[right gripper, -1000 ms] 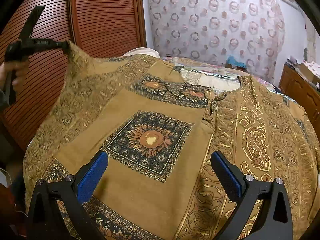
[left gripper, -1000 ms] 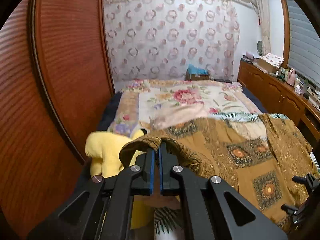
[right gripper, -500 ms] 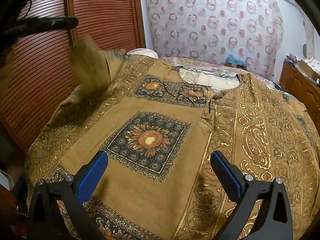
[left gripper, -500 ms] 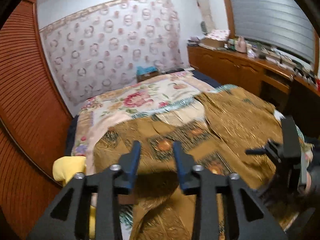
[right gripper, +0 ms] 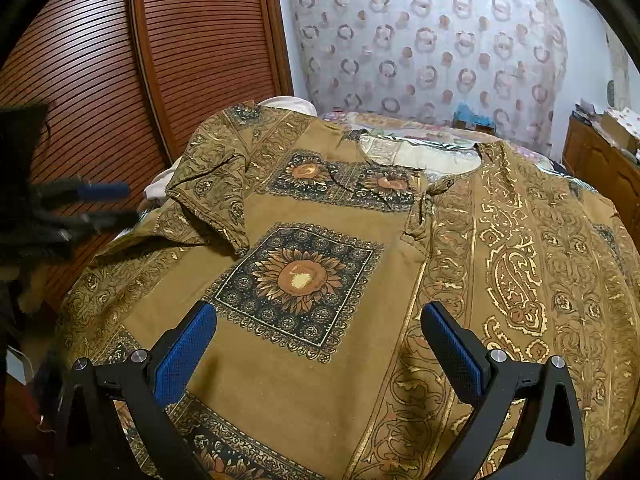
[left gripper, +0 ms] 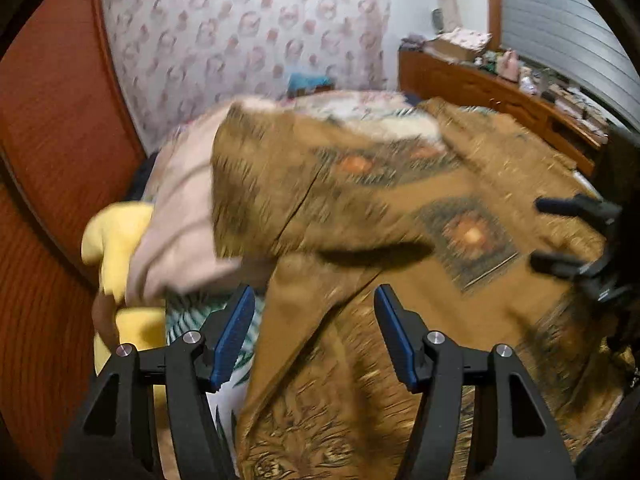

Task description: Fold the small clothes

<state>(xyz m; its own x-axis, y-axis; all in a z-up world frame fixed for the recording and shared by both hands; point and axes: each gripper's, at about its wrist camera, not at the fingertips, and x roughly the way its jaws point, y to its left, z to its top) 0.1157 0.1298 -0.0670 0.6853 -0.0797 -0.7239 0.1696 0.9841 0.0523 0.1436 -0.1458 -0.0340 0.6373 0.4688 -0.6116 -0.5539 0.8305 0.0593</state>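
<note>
The brown patterned shirt (right gripper: pixel 320 280) lies spread on the bed (right gripper: pixel 400 124), its sleeve (right gripper: pixel 212 184) at 10 o'clock folded inward. The left hand-held gripper (left gripper: pixel 316 332) and right hand-held gripper (right gripper: pixel 320 344) both stand wide apart, holding nothing.

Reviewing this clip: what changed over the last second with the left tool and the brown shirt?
The left tool was shut on the sleeve of the brown shirt, holding it up. It has since opened and let go, and the sleeve now lies folded inward over the shirt's front. The right tool stayed open above the shirt, which remains spread on the bed.
</note>
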